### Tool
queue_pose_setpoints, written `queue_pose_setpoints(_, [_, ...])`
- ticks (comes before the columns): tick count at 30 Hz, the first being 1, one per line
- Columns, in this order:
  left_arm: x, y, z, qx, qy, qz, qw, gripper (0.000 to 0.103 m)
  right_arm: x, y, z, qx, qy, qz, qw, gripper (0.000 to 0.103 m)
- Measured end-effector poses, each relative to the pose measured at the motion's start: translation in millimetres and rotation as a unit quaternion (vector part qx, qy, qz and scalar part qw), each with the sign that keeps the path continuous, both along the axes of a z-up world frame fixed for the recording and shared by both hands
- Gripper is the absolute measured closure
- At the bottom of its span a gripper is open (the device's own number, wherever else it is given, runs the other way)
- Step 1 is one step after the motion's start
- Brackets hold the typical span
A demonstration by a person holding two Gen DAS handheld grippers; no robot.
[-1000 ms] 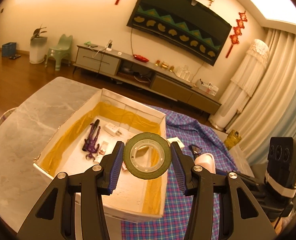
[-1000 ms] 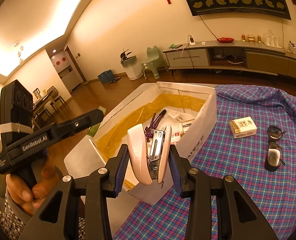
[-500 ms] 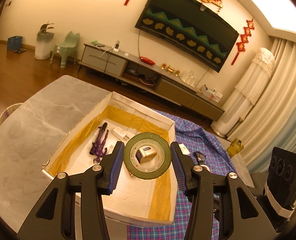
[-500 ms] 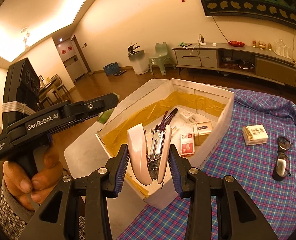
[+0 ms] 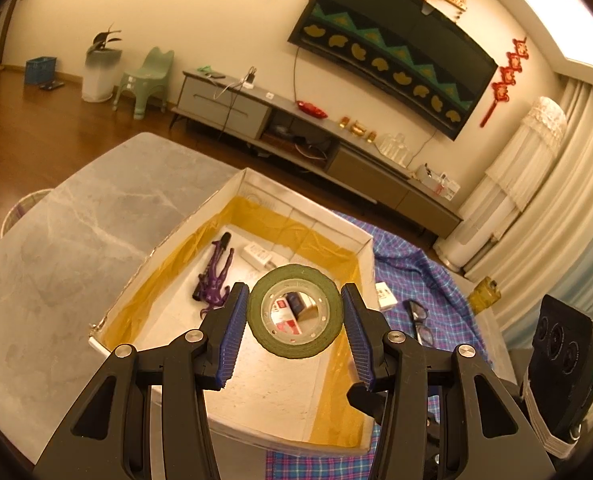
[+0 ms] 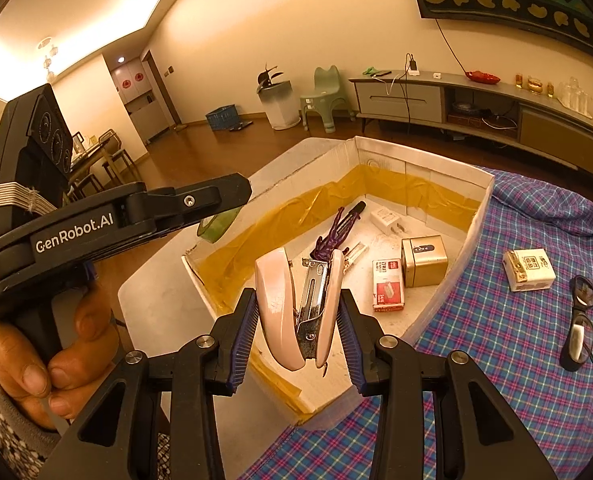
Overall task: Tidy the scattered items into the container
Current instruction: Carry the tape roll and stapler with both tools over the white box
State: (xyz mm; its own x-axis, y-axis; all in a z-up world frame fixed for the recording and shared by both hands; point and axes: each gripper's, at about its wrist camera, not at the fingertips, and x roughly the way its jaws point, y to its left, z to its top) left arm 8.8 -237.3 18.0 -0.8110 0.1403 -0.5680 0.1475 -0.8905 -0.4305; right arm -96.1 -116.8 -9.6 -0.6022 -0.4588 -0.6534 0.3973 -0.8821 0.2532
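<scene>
My left gripper (image 5: 295, 312) is shut on a green tape roll (image 5: 264, 334), held upright over the inside of the white cardboard box (image 5: 308, 205) lined with yellow tape. My right gripper (image 6: 298, 320) is shut on a pink stapler (image 6: 274, 304), hanging above the box's (image 6: 416, 157) near corner. Inside the box lie a purple hair clip (image 6: 334, 236), a white charger (image 6: 384, 218), a gold tin (image 6: 422, 260) and a red staple box (image 6: 388, 290). In the right wrist view a hand (image 6: 36, 368) holds the left gripper at the left, the roll (image 6: 216, 227) peeking below its finger.
The box stands on a grey marble table (image 5: 76, 240), partly on a plaid cloth (image 6: 496, 380). On the cloth right of the box lie a small white packet (image 6: 530, 270) and black glasses (image 6: 580, 320). A yellow bottle (image 5: 482, 292) stands beyond the cloth.
Both grippers have moved forward and slightly down over the box, each still holding its item. More of the box's inside now shows, including the gold tin and staple box.
</scene>
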Motion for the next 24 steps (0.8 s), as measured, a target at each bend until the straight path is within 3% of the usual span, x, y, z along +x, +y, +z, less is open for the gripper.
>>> queue_pose_setpoints(7, [-9, -2, -13, -0.004, -0.027, 0.003, 0.9996, 0.054, -11, -8, -7, 0.014, -0.010, 0.005, 1.000, 0.062])
queue_pose_setpoints(17, [-16, 1, -24, -0.053, -0.055, 0.018, 0.9969, 0.054, -23, -21, -20, 0.061, -0.028, 0.025, 0.997, 0.062])
queue_pose_setpoints(24, [-20, 0, -34, -0.060, -0.071, 0.019, 0.9955, 0.054, -27, -27, -23, 0.089, -0.029, 0.032, 0.995, 0.062])
